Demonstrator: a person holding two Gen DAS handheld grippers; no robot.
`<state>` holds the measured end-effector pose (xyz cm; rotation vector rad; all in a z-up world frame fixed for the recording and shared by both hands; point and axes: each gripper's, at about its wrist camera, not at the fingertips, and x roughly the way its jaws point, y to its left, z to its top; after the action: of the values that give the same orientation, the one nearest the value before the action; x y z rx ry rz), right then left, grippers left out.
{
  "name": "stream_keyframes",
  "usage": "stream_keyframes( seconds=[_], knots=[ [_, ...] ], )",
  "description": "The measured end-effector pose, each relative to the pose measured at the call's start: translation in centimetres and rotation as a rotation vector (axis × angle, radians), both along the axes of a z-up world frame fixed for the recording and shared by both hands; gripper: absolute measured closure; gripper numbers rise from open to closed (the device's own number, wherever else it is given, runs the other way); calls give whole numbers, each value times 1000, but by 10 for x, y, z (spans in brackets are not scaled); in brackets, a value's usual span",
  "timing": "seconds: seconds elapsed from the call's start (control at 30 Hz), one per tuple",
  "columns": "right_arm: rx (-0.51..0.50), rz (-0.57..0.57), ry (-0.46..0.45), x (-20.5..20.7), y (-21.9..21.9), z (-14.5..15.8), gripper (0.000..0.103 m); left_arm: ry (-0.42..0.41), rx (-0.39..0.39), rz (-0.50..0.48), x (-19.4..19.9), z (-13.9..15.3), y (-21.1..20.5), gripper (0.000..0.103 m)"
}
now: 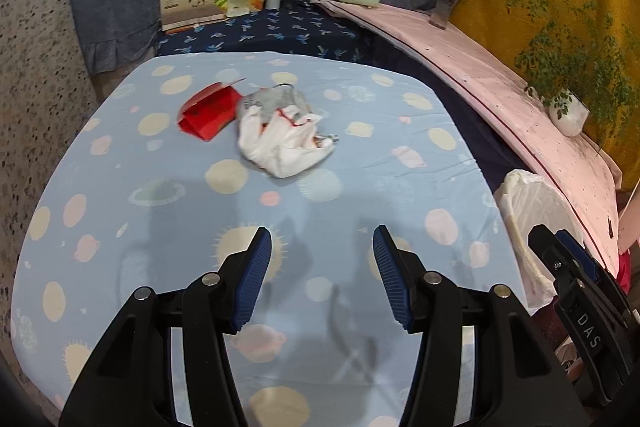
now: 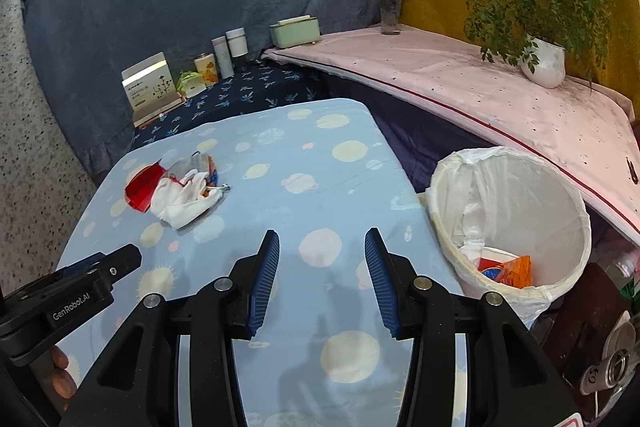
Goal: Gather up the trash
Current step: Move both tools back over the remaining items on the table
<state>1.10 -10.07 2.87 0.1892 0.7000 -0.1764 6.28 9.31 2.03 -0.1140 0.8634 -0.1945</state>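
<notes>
A smooth light-blue table (image 1: 180, 211), printed with planets, fills both views. At three o'clock in the right wrist view stands a round white trash bin (image 2: 516, 227) lined with thin plastic, holding orange and red wrappers. A crumpled white wrapper (image 1: 280, 135) and a flat red carton (image 1: 208, 115) touch at eleven o'clock on the table. The left gripper (image 1: 322, 277) and right gripper (image 2: 322, 277) hang empty, ribbed blue pads parted.
</notes>
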Motion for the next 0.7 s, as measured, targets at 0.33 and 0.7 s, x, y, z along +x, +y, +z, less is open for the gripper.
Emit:
stream_keyframes(
  seconds=[0.33, 0.7],
  knots=[
    [-34, 79, 26, 17, 54, -4, 59, 15, -25, 86, 1, -8, 56, 52],
    [-62, 139, 38, 36, 97, -6, 59, 28, -45, 154, 8, -16, 99, 52]
  ],
)
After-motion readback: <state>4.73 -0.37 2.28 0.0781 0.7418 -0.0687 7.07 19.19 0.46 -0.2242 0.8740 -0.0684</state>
